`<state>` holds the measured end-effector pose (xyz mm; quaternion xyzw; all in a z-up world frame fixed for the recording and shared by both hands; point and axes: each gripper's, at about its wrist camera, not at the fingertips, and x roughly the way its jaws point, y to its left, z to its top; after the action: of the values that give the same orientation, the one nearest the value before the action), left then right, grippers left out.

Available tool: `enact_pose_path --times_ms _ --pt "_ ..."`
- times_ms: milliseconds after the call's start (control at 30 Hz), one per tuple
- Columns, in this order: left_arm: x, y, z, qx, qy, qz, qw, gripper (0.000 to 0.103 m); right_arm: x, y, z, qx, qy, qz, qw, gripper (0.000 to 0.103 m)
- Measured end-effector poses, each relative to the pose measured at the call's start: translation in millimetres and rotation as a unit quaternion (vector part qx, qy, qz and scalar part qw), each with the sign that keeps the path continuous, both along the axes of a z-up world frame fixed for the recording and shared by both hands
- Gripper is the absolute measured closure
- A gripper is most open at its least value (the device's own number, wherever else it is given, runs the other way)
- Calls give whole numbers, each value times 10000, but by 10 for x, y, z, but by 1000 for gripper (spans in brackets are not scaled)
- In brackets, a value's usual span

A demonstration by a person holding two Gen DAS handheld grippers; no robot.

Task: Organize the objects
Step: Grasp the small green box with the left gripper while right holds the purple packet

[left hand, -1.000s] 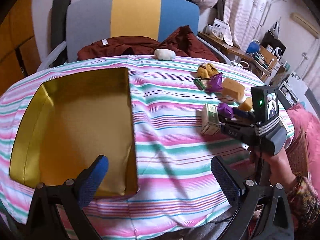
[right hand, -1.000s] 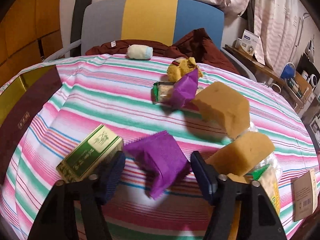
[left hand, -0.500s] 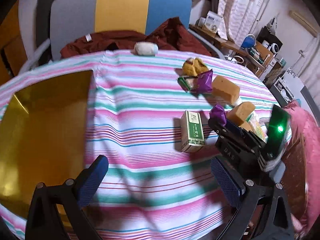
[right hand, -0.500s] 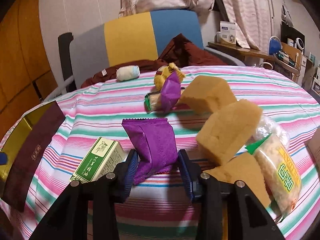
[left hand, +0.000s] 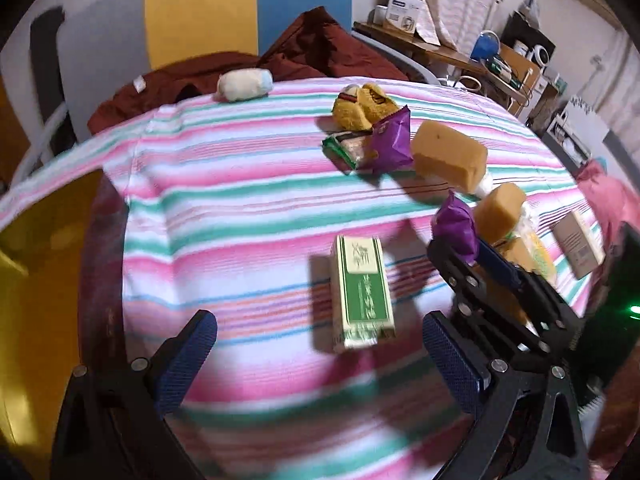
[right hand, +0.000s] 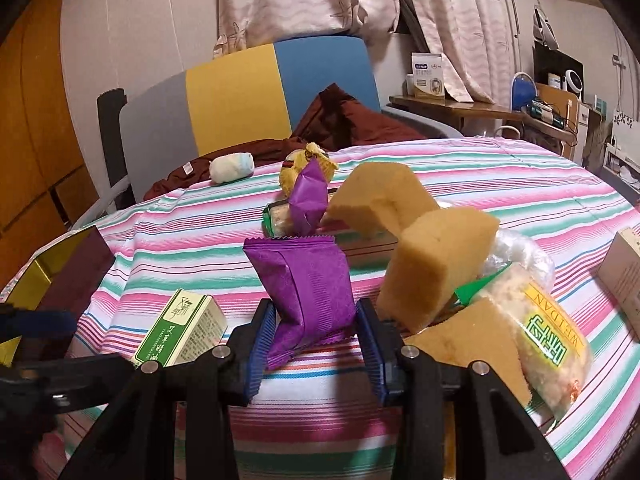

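Two purple snack packets are in sight. The right gripper (right hand: 316, 344) has just closed its jaws on the nearer purple packet (right hand: 308, 284), whose lower end is pinched between the blue pads while the rest stands upright above the striped tablecloth (right hand: 500, 184), near the table's right edge. The second purple packet (right hand: 308, 196) leans against a green-wrapped snack (right hand: 276, 216) farther toward the far edge. There are three tan sponge blocks: one propped block (right hand: 380, 200) behind, one tilted block (right hand: 436, 264) just right of the held packet, and one wedge (right hand: 472, 340) lying low beside the right gripper's finger. A single clear bag of rice crackers (right hand: 548, 344) lies at the right edge, and one green and cream carton (left hand: 360, 284) lies flat toward the middle. One yellow plush toy (left hand: 364, 106) and one pale rolled cloth (left hand: 244, 86) sit near the far edge.

The left gripper (left hand: 320, 356) hangs with its jaws wide apart and nothing between them, just short of the carton.

A gold-lined box (left hand: 40, 264) with dark outer walls sits at the left edge; nothing shows inside the part in view. Behind the table stands a grey, yellow and blue chair (right hand: 248, 96) draped with maroon fabric (right hand: 340, 124); curtains (right hand: 312, 0) and a cluttered wooden shelf (right hand: 480, 110) fill the room beyond.
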<state>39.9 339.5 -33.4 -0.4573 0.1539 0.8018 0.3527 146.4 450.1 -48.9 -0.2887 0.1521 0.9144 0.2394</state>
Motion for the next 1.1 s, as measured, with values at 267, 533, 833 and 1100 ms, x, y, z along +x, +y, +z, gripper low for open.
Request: enact_pose_path --times_ms 267,533,833,1100 --pt "-106 0 -32 207 114 19 9997 13 30 -9 4 54 35 -111 9999 63" --pt "-25 51 -77 -132 600 -175 9980 14 100 -12 35 131 160 -256 9995 63" --pt "54 157 -69 -150 875 -416 9952 23 189 18 72 99 384 -397 9984 63" --pt "122 213 -106 -76 813 -675 9944 53 151 22 51 45 306 -320 9990 63"
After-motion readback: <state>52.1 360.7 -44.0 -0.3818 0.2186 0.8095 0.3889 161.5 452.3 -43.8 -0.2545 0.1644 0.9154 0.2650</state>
